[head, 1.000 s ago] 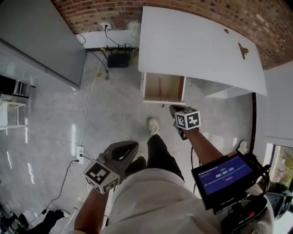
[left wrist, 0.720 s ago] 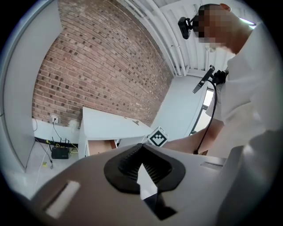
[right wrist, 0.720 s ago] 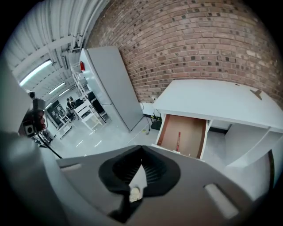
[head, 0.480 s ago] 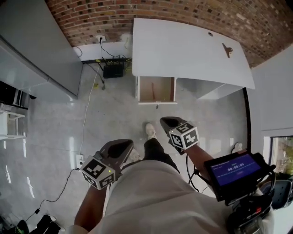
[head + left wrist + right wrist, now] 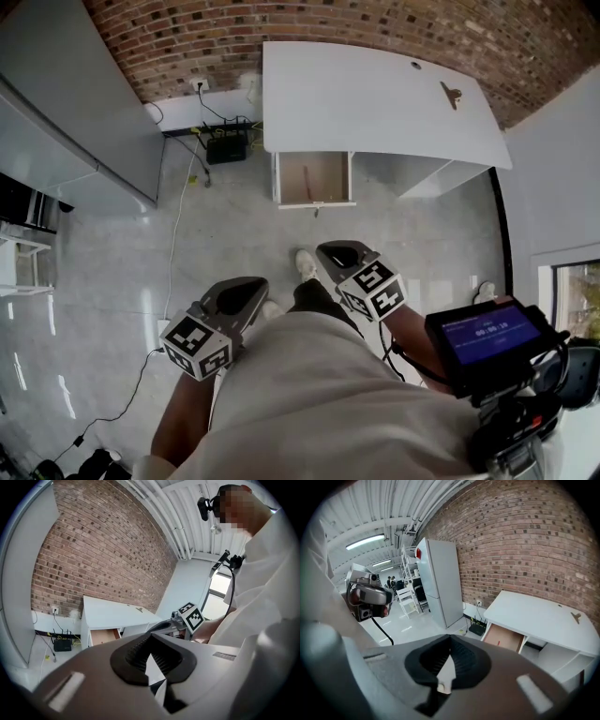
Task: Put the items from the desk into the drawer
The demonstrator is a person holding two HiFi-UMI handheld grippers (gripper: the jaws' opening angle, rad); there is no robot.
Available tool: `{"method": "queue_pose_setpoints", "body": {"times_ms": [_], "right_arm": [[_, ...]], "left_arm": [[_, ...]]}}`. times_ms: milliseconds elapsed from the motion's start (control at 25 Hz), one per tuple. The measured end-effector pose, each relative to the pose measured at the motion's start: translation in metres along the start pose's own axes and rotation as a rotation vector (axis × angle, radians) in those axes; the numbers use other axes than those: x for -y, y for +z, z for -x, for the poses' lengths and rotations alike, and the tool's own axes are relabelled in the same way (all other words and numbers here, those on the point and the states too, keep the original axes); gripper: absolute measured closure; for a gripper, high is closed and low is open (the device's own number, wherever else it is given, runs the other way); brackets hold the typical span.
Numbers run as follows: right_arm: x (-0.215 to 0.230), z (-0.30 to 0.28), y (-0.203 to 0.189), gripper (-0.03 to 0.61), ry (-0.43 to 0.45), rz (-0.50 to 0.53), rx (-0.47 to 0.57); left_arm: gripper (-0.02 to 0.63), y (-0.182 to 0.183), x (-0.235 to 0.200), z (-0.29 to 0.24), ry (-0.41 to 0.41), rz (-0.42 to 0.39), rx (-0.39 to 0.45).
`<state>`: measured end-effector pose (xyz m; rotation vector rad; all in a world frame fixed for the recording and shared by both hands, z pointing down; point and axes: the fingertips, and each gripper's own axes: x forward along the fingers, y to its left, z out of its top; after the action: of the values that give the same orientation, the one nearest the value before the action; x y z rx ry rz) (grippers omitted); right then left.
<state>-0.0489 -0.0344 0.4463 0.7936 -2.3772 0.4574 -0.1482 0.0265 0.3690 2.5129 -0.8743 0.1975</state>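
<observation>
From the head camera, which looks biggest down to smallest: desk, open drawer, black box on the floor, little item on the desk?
1. desk, by far the largest
2. open drawer
3. black box
4. little item, smallest, though not far off the box

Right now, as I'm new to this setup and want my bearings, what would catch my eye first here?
The white desk against the brick wall stands out, with its drawer pulled open beneath the left end and a small brown item lying near the right of its top. Nearer the camera, the left gripper and right gripper are held low by the person's body, both shut and empty, apart from the desk.
</observation>
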Motion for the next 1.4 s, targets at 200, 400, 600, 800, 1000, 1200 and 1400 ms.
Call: {"method": "queue_pose_setpoints", "body": {"times_ms": [200, 400, 600, 800, 1000, 1200, 1400], "right_arm": [[-0.007, 0.007, 0.009, 0.576, 0.005, 0.038, 0.024], [-0.027, 0.013, 0.019, 0.576, 0.020, 0.071, 0.033], [-0.029, 0.017, 0.009, 0.577, 0.028, 0.094, 0.041], [-0.038, 0.020, 0.011, 0.577, 0.036, 0.103, 0.047], [-0.042, 0.009, 0.025, 0.577, 0.041, 0.103, 0.032], [-0.038, 0.002, 0.028, 0.577, 0.049, 0.117, 0.021], [-0.041, 0.000, 0.030, 0.577, 0.055, 0.130, 0.013]], "left_arm": [[0.607, -0.001, 0.002, 0.000, 0.001, -0.008, -0.005], [0.607, 0.000, 0.006, 0.011, 0.003, -0.002, -0.005], [0.607, -0.012, 0.014, 0.005, 0.012, -0.005, -0.004], [0.607, -0.013, 0.017, 0.010, 0.018, -0.006, -0.003], [0.607, -0.002, 0.002, 0.018, 0.019, 0.012, -0.009], [0.607, 0.001, -0.005, 0.016, 0.030, 0.023, -0.011], [0.607, -0.001, -0.008, 0.018, 0.029, 0.030, -0.009]]}}
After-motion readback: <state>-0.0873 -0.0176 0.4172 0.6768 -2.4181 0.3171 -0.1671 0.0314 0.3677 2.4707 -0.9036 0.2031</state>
